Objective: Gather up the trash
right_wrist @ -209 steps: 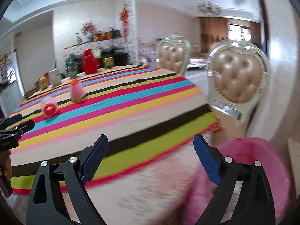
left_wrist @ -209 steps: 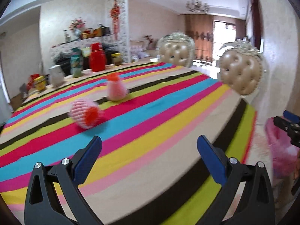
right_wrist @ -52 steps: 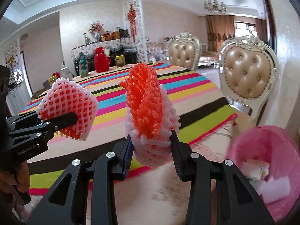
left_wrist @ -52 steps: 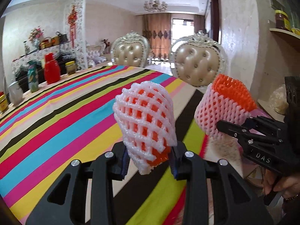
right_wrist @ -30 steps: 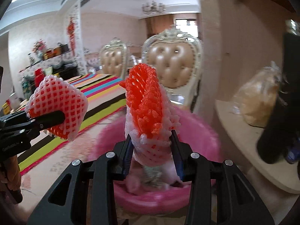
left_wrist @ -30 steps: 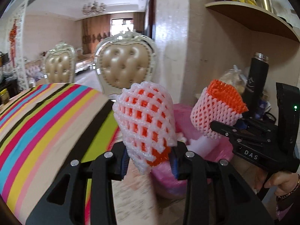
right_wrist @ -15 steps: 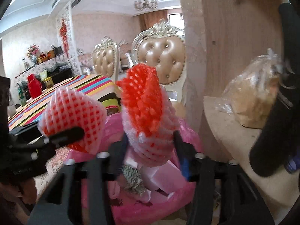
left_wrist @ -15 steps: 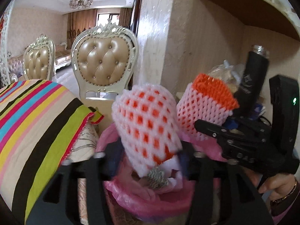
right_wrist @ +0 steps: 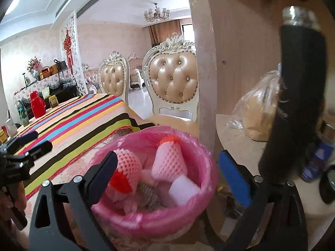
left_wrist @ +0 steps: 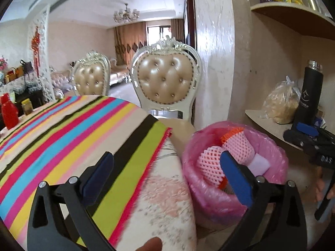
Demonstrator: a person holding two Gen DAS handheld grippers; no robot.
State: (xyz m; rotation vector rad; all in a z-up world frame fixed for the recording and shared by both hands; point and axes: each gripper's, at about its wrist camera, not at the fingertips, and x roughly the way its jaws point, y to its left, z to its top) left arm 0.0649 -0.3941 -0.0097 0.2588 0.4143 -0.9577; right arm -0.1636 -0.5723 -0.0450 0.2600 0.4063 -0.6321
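Two pink-and-orange foam fruit nets lie in the pink-lined bin (right_wrist: 150, 215), one on the left (right_wrist: 125, 165) and one standing on the right (right_wrist: 169, 159), beside a white foam piece (right_wrist: 183, 190). My right gripper (right_wrist: 169, 174) hangs over the bin with its jaws opening and nothing between them. In the left wrist view the bin (left_wrist: 201, 198) sits low on the right with both nets (left_wrist: 209, 163) (left_wrist: 238, 144) inside. My left gripper (left_wrist: 167, 177) is over the table's edge beside the bin, jaws opening and empty.
The striped tablecloth (left_wrist: 62, 138) covers the table left of the bin. Two padded chairs (left_wrist: 167, 83) stand behind it. A wall pillar (right_wrist: 201, 62) rises just past the bin. On the shelf at right are a black flask (right_wrist: 293, 104) and a plastic bag (left_wrist: 280, 104).
Both grippers have gone from shut on a foam net to wide open. The two nets have dropped into the bin. The left view has swung back toward the table.
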